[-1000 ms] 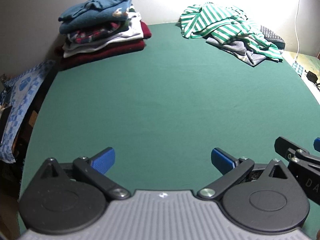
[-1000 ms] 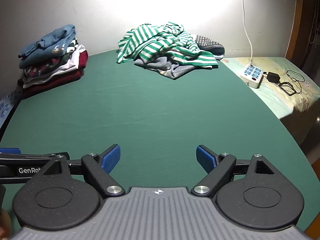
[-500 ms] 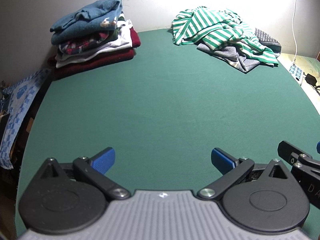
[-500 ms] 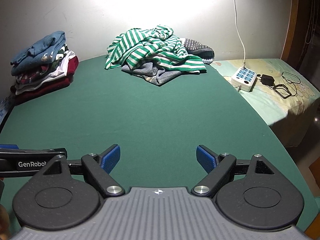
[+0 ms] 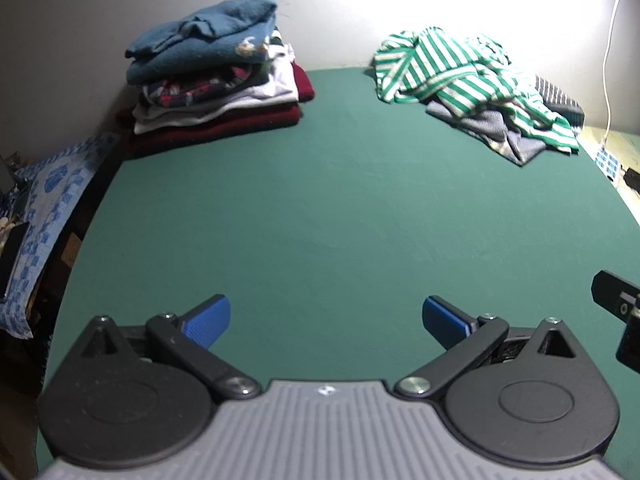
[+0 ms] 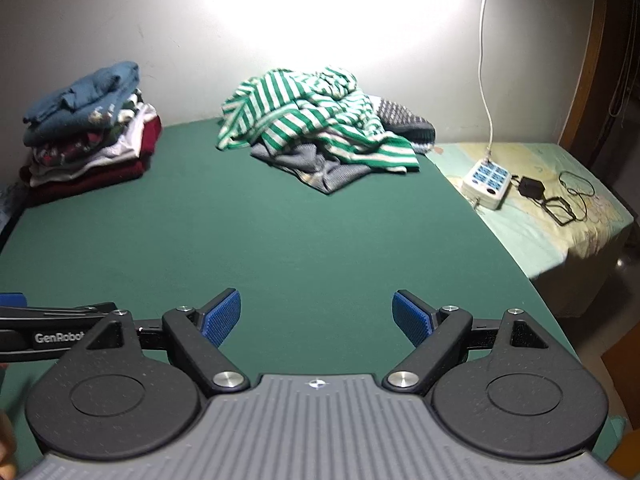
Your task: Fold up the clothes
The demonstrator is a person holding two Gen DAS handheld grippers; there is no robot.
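Right wrist view: both claws, right claw (image 6: 316,316) and left claw (image 5: 326,316), spread and empty; unfolded striped heap (image 6: 316,120) upper centre, awaiting pickup.

A green cloth-covered counter (image 6: 304,240) fills most of both views and runs back to a plain pale wall (image 6: 120,20). A strong patch of light (image 6: 332,4) glares on that wall above the counter's far edge, washing it out to white. To the right of the counter stands a bed (image 6: 560,216) with a pale patterned sheet, its edge touching the counter's. On the bed, near the counter, lies a white power strip (image 6: 487,184), with a black adapter (image 6: 531,189) and coiled cable just beside it. A white cord (image 6: 484,80) climbs the wall from the strip. A brown wooden frame (image 6: 592,60) rises right of the bed. Left of the counter hangs a blue-and-white patterned cloth (image 5: 44,208).
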